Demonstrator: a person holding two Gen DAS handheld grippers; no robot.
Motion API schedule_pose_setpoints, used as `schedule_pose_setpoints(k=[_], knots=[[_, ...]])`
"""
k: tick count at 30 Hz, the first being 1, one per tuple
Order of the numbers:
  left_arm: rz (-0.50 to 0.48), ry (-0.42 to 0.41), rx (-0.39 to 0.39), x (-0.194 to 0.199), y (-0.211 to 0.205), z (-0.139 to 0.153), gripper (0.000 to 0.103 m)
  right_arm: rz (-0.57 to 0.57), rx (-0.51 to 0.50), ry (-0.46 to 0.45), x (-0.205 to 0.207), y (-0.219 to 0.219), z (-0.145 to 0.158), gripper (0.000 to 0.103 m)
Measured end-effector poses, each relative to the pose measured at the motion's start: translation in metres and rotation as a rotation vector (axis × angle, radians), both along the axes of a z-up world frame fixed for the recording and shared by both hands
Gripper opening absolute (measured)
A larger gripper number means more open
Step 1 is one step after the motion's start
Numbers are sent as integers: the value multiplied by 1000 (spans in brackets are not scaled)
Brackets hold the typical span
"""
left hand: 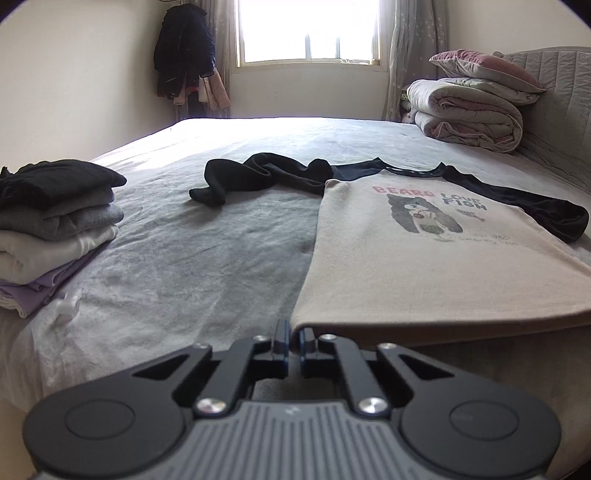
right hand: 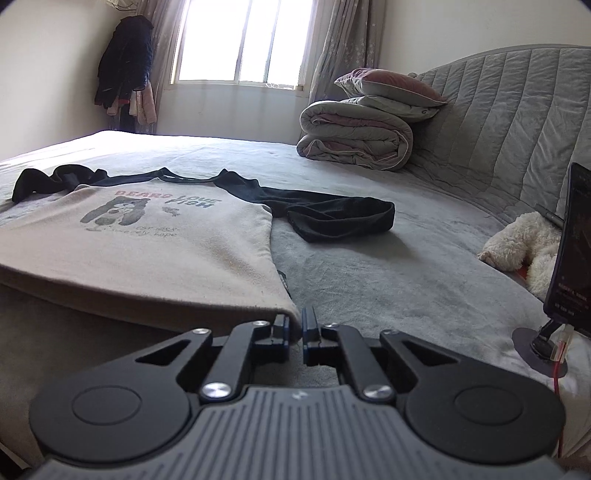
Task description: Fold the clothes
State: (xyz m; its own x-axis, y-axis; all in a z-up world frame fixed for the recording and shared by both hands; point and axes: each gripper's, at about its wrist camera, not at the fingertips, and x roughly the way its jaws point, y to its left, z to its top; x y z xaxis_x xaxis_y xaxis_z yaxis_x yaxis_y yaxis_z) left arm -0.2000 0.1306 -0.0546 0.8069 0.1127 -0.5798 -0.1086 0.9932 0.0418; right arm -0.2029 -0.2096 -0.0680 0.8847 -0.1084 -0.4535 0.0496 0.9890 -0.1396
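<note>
The raglan shirt [left hand: 424, 236] is being held flat on the bed [left hand: 184, 258], print side up, its neckline toward the window [left hand: 308, 31] and its hem toward the cameras. The hem's left corner is being pinched by the left gripper [left hand: 293, 338], fingers [left hand: 280, 341] closed tight on the cloth edge; the right corner is being pinched likewise by the right gripper [right hand: 294, 326], whose fingers [right hand: 308, 326] are closed on the fabric there. Both corners are being gripped at once, it seems, so that the hem can be carried as one straight line and the body kept from bunching. The hem is being lifted just clear of the bed, a shadow showing beneath it in both views.

The left black sleeve [left hand: 266, 177] is lying twisted out across the bed, the right sleeve [right hand: 332, 214] doubled back on itself beside the body; neither is being tucked in yet, so the fold is judged to be only starting. A stack of folded clothes [left hand: 55, 221] is being kept well to the left, presumably where this shirt is to be added. A rolled quilt with pillows [right hand: 358, 136] is being kept against the headboard [right hand: 517, 110], well apart from the work, and a plush toy [right hand: 524, 240] and a phone on a stand [right hand: 576, 251] are sitting at the right edge, clear of the shirt
</note>
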Motion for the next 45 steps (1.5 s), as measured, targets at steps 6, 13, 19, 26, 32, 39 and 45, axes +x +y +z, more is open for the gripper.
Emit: schedule_pose_setpoints(k=[6,13,19,26,32,39,45], knots=[[-9,48,36,6,-4,-10,5,4,-77,78,7,8,-14,5],[-37,70,30,9,-2,-8,5,30,-65,112,7,7,-9,5],[-67,121,8,14,4,-1,13,73,-1,189,8,0,4,22],[-111,171,-166,15,27,11,62,127,207,259,0,-28,31,45],[-108,124,-228,27,32,32,64,151,383,231,27,-50,58,45],[-164,63,-243,75,11,52,67,124,369,206,83,-50,78,45],[-208,43,-321,128,-17,54,68,157,368,209,132,-44,74,45]])
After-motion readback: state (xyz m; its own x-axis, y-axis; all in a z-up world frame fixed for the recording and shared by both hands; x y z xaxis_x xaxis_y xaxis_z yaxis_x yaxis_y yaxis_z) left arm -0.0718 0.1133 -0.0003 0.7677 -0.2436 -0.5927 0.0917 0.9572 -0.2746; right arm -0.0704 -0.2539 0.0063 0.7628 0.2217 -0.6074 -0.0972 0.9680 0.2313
